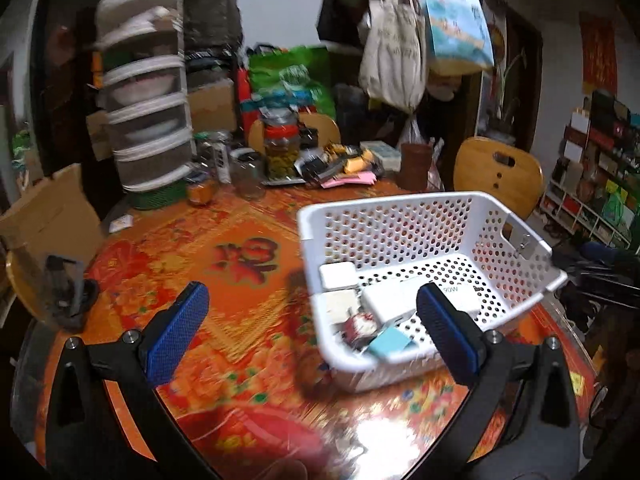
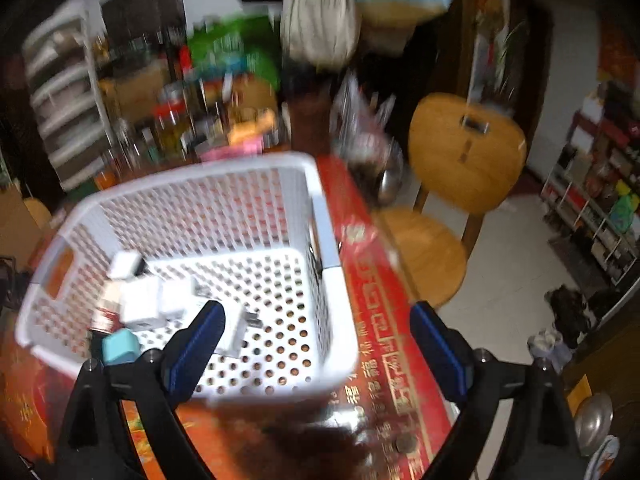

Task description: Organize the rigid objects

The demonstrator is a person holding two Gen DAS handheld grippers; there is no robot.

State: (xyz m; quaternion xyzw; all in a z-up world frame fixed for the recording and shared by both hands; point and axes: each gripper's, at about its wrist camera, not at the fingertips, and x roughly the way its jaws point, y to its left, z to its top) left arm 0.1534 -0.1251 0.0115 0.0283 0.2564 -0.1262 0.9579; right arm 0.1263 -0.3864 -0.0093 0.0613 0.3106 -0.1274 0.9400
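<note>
A white perforated basket [image 1: 400, 206] [image 2: 192, 172] stands on the table's red and orange floral cloth [image 1: 224, 264]. Several white charger blocks [image 1: 394, 300] [image 2: 154, 302], a small teal block [image 1: 390, 344] [image 2: 119, 347] and a red and white item [image 1: 360, 326] lie in its near end. My left gripper [image 1: 312, 330] is open and holds nothing; its right finger overlaps the basket's near side. My right gripper [image 2: 316, 348] is open too, hovering over the basket's near right corner with nothing between its fingers.
Jars [image 1: 282, 148], boxes and a stacked mesh rack [image 1: 148, 120] crowd the table's far side. A wooden chair [image 1: 498, 174] [image 2: 464, 156] stands to the right, beyond it shelves [image 2: 600, 184]. Bags [image 1: 394, 56] hang above. A dark object [image 1: 66, 292] lies at the left edge.
</note>
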